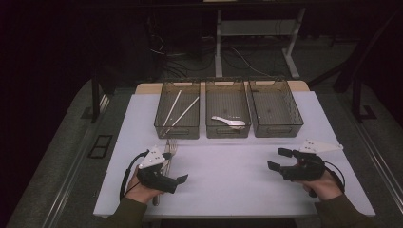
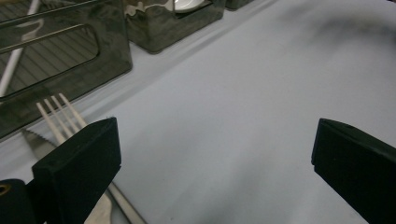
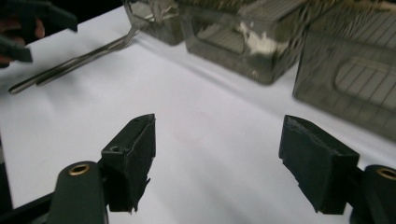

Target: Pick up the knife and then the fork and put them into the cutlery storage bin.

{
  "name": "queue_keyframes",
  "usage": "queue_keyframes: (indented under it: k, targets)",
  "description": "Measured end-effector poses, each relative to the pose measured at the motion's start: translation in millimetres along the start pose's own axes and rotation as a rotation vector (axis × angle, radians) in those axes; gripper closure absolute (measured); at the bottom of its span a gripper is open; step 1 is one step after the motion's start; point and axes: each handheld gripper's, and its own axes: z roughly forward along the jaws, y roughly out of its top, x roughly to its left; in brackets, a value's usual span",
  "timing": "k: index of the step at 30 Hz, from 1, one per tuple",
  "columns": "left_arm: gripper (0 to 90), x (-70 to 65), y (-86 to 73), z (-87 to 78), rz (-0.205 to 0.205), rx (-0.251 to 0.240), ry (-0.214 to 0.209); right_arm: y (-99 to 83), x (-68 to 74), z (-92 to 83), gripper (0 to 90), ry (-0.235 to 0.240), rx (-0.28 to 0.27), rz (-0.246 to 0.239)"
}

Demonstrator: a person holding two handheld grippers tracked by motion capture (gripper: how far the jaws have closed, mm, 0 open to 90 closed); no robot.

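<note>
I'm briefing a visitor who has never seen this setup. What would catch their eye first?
Three dark mesh bins in a row at the table's far edge stand out: the left bin holds two pale chopsticks, the middle bin a white spoon, and the right bin looks empty. Nearer, a fork and a knife lie on the white table beside the left hand-held gripper; the right hand-held gripper hovers with open jaws.
</note>
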Motion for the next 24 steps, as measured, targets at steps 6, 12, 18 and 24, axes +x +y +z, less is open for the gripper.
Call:
queue_keyframes:
  k: [6,12,18,24]
  targets:
    - [15.2,10.9,-1.5,-8.5,-0.012,-0.006,0.070,-17.3,7.8,-9.3,26.4,-0.005,0.010,0.004]
    - [42.8,34.6,1.3,-10.9,-0.043,-0.002,0.168,-27.5,11.0,-21.4,26.4,-0.001,-0.005,0.025]
    - [76.4,61.0,8.3,-3.3,-0.113,0.016,0.268,-29.7,10.0,-23.8,26.4,-0.014,-0.010,0.034]
    - [88.7,78.0,12.1,15.6,-0.113,0.082,0.270,-29.8,10.4,-22.2,26.4,-0.018,0.002,0.019]
